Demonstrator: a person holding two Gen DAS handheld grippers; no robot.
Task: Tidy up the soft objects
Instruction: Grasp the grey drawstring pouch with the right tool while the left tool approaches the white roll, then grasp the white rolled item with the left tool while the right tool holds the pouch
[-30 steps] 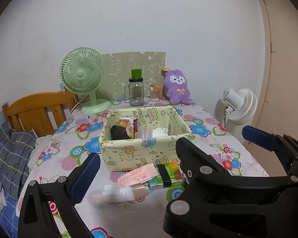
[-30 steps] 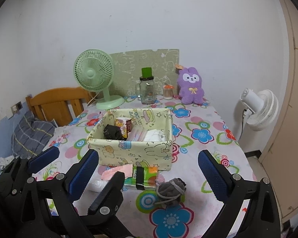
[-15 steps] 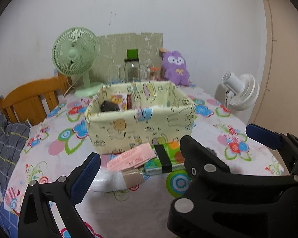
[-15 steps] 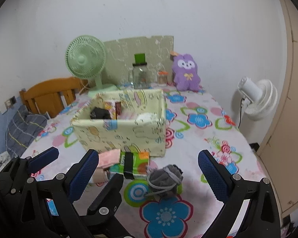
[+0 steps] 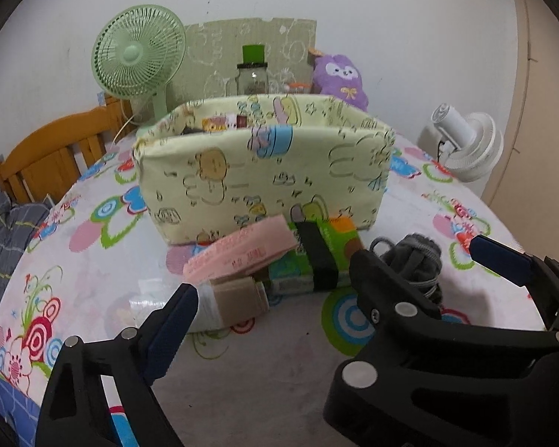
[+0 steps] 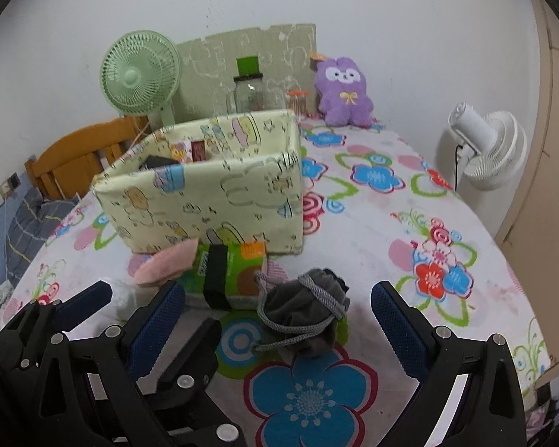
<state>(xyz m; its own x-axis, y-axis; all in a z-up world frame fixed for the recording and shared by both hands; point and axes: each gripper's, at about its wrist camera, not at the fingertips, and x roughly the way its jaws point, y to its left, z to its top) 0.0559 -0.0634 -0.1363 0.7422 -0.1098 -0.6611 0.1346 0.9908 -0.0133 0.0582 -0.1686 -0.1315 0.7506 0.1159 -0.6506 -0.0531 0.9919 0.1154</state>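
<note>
A pale yellow cartoon fabric bin stands mid-table and holds a few small items. In front of it lie a pink pack, a green tissue pack with a black band, a white-and-tan wrapped roll and a grey drawstring pouch. My right gripper is open, low over the table, its pads either side of the pouch. My left gripper is open just before the roll and packs; the right gripper's finger crosses its view.
A green desk fan, a jar with a green lid and a purple plush stand at the table's back edge. A white fan stands off the right side. A wooden chair is at the left.
Both grippers have moved down and forward toward the items in front of the bin. The pouch now sits between the right gripper's open pads.
</note>
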